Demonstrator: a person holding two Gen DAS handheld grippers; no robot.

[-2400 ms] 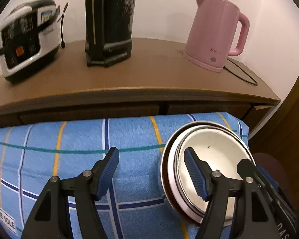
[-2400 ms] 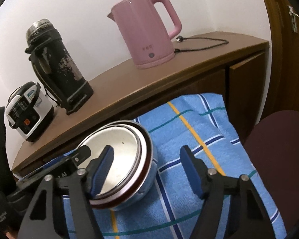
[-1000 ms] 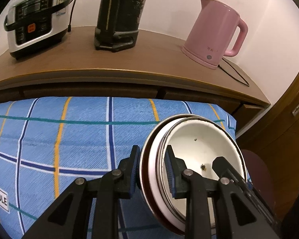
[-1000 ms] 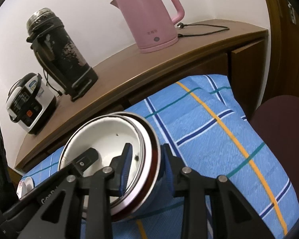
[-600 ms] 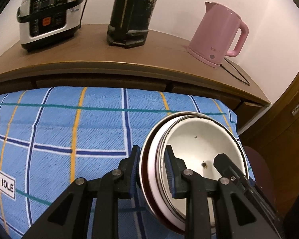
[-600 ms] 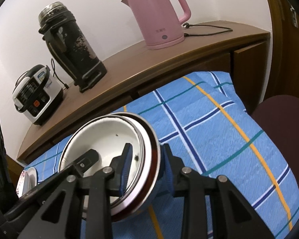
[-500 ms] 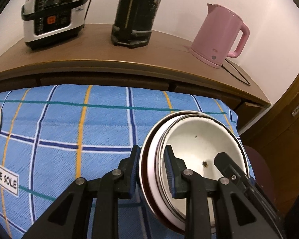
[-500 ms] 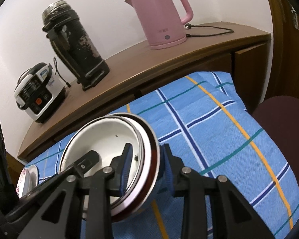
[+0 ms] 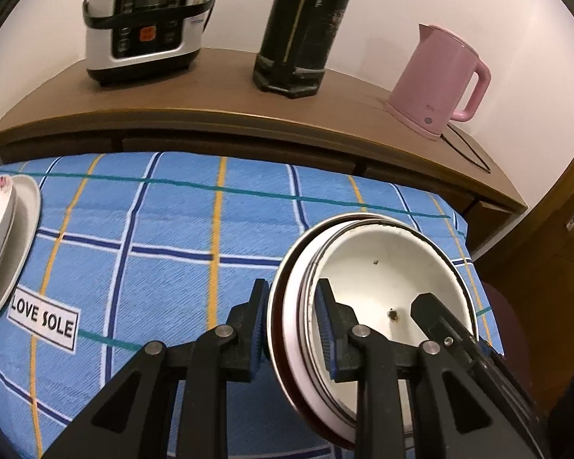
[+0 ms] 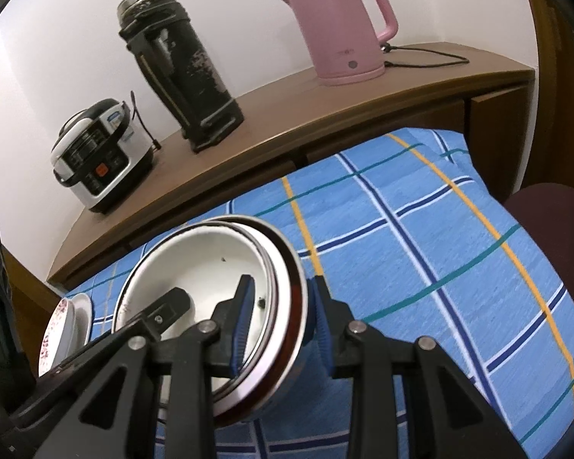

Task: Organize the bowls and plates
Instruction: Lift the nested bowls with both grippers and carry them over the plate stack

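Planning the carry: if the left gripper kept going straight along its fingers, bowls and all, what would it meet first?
Likely the blue checked cloth, since the left gripper, shut on the stacked bowls, points forward and down at it. The wooden counter lies beyond; depth is unclear.

A white-lined bowl stack with dark red rim (image 9: pixel 386 267) sits against a blue cloth checked in navy, yellow and teal (image 9: pixel 164 229); behind, a pink electric kettle (image 9: pixel 440 80), black flask (image 9: pixel 298 26), silver-and-black rice cooker (image 9: pixel 145 23).
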